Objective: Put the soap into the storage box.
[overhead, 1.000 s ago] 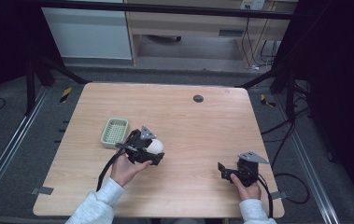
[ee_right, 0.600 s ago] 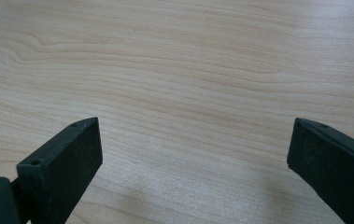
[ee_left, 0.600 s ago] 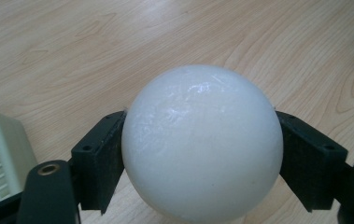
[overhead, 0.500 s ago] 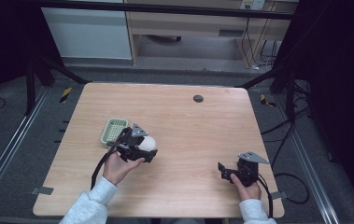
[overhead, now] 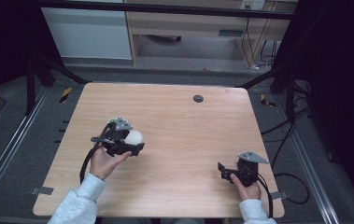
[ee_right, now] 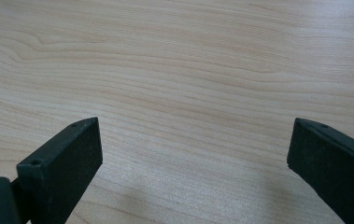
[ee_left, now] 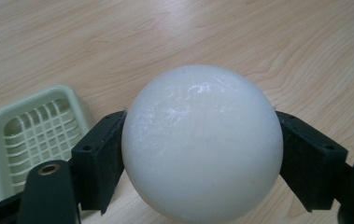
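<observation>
So the left hand-held gripper point(overhead: 132, 142) has its two black jaws clamped on a white ball point(overhead: 134, 137), one jaw pressed against each side. In the left gripper view the ball point(ee_left: 201, 142) looks smooth and slightly glossy, and it sits up off the wood, held over the left-middle part of the table point(overhead: 179, 121). Just beside it, off to the left in that view, there's a pale green tray point(ee_left: 30, 135) with a grid bottom, resting flat on the table. Can't tell from the high view whether the ball is over the tray or next to it, since the gripper covers that spot.

Over near the front right corner, the right hand-held gripper point(overhead: 228, 171) is held low with its jaws spread wide, just bare wood grain between them in the right gripper view.
</observation>
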